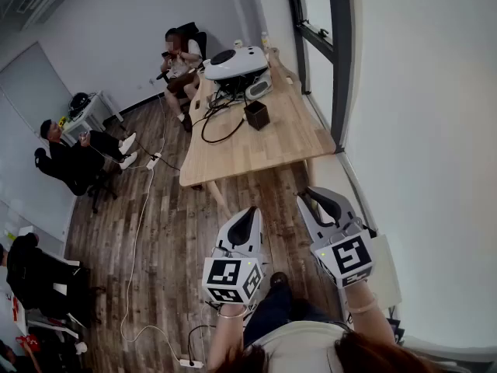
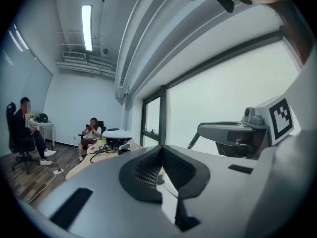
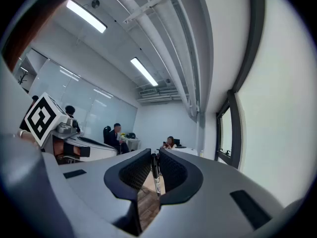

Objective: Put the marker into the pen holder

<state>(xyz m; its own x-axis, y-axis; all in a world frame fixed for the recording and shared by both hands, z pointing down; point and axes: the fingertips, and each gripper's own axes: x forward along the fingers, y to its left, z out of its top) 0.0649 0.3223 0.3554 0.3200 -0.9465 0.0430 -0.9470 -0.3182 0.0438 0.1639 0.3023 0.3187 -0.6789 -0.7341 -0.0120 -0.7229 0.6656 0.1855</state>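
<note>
A black marker point(image 3: 155, 176) with a white label stands upright between the jaws of my right gripper point(image 3: 154, 158), which is shut on it. In the head view the right gripper point(image 1: 323, 201) hangs above the wooden floor, short of the near end of the wooden table point(image 1: 272, 150). The pen holder point(image 1: 256, 115), a dark square cup, stands on the table's middle, well ahead of both grippers. My left gripper point(image 1: 242, 218) is level with the right one, to its left. Its jaws point(image 2: 161, 150) are shut with nothing between them.
A white domed device point(image 1: 235, 62) and black cables point(image 1: 221, 123) lie on the table beyond the pen holder. One person sits at the table's far end point(image 1: 180, 57), another at the left point(image 1: 74, 152). A white cable point(image 1: 140, 231) runs across the floor. A wall and window close off the right.
</note>
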